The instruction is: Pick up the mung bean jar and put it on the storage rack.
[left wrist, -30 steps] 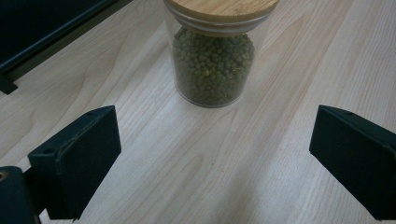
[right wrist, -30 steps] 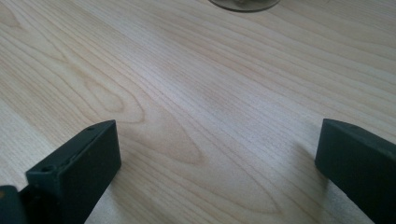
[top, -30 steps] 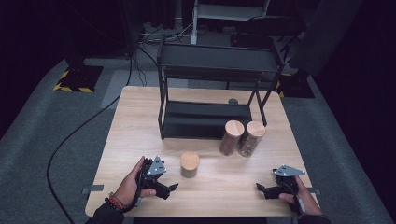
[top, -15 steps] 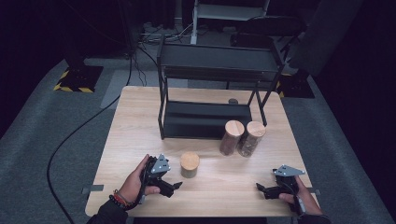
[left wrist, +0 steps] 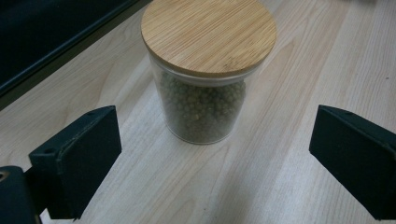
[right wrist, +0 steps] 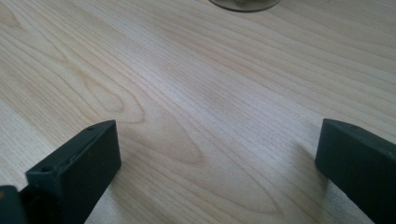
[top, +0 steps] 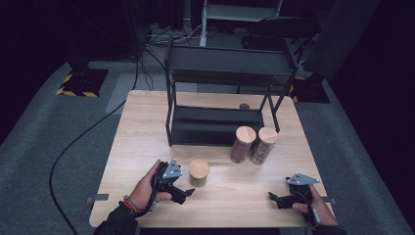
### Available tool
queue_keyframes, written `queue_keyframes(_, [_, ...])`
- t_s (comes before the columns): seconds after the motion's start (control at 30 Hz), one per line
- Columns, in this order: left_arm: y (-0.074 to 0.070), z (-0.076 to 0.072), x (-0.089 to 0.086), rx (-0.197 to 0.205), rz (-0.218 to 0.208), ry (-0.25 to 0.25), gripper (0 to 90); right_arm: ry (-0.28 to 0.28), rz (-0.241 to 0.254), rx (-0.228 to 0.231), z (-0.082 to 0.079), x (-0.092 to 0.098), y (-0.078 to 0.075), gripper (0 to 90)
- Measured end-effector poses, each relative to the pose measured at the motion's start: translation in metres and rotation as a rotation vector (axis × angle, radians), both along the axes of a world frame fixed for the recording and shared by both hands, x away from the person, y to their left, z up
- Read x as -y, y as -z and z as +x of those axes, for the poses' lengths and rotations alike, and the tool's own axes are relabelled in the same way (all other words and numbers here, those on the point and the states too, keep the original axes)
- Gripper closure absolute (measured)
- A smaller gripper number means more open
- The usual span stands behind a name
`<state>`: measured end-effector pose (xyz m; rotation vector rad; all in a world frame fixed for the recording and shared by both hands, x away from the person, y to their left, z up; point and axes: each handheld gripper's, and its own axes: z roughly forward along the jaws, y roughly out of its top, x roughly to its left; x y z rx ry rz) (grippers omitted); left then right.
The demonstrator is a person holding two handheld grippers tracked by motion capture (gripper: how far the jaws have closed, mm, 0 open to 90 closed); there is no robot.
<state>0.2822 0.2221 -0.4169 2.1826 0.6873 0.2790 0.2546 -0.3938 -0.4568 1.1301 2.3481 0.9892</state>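
Note:
A short glass jar point(top: 198, 172) with a bamboo lid stands near the table's front, left of centre. In the left gripper view the short jar point(left wrist: 204, 88) holds small green balls and stands just ahead of the gap. My left gripper point(top: 186, 187) is open, close to the jar's left side and apart from it; its jaws stand wide point(left wrist: 212, 163). My right gripper point(top: 274, 199) rests open at the front right, with bare wood between its jaws point(right wrist: 215, 172). Two taller lidded jars point(top: 243, 143) point(top: 263, 145) stand side by side in front of the rack.
A black two-level metal rack point(top: 225, 88) takes up the back half of the wooden table point(top: 142, 127). A small dark round thing point(top: 243, 105) lies behind the rack's lower shelf. A jar's base point(right wrist: 244, 3) shows at the top of the right gripper view.
My left gripper has slid a little to the right, closer to the short jar. The right gripper and the jars have not moved.

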Motion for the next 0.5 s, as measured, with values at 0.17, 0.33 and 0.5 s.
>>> queue_keyframes(0.17, [0.0001, 0.003, 0.0023, -0.004, -0.005, 0.004, 2.0, 0.0, 0.0, 0.0, 0.0, 0.0, 0.0, 0.0])
queue_keyframes(0.33, [0.0002, 0.0054, 0.0051, -0.007, -0.009, 0.005, 2.1, 0.0, 0.0, 0.0, 0.0, 0.0, 0.0, 0.0])
queue_keyframes(0.5, [0.0006, 0.0093, 0.0081, -0.007, -0.012, 0.009, 2.2, 0.0, 0.0, 0.0, 0.0, 0.0, 0.0, 0.1])
